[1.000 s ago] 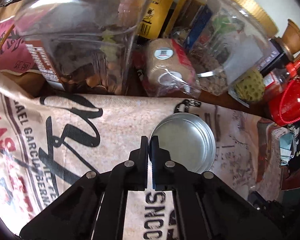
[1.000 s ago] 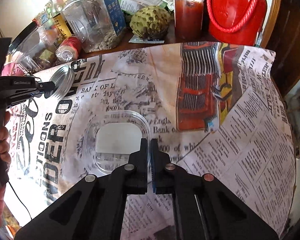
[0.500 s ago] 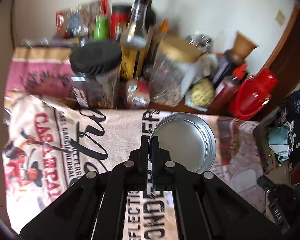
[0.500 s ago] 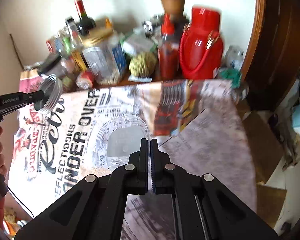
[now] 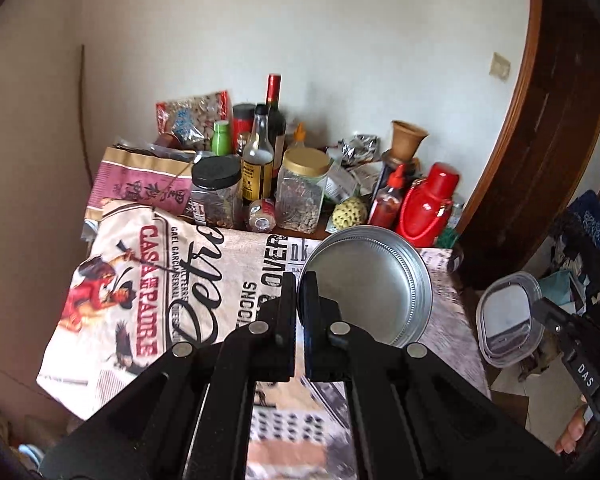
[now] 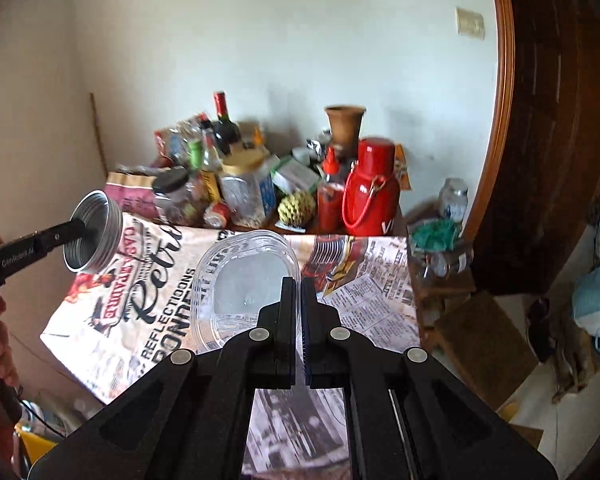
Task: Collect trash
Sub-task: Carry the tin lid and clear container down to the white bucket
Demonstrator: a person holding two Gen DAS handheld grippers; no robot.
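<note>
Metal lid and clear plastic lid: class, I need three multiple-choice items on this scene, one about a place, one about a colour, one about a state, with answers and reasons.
1. Where is the metal lid?
A. flat on the tablecloth
B. in the left gripper, off the table
C. on a jar

2. What colour is the flask with the rope handle?
A. red
B. green
C. blue

3. How are the right gripper's jaws?
A. wide open, empty
B. closed on nothing
C. shut on the plastic lid

Answers: 1 B, the right view shows it held in the air; 2 A, its body is red; 3 C, the lid's rim sits between the jaws.
</note>
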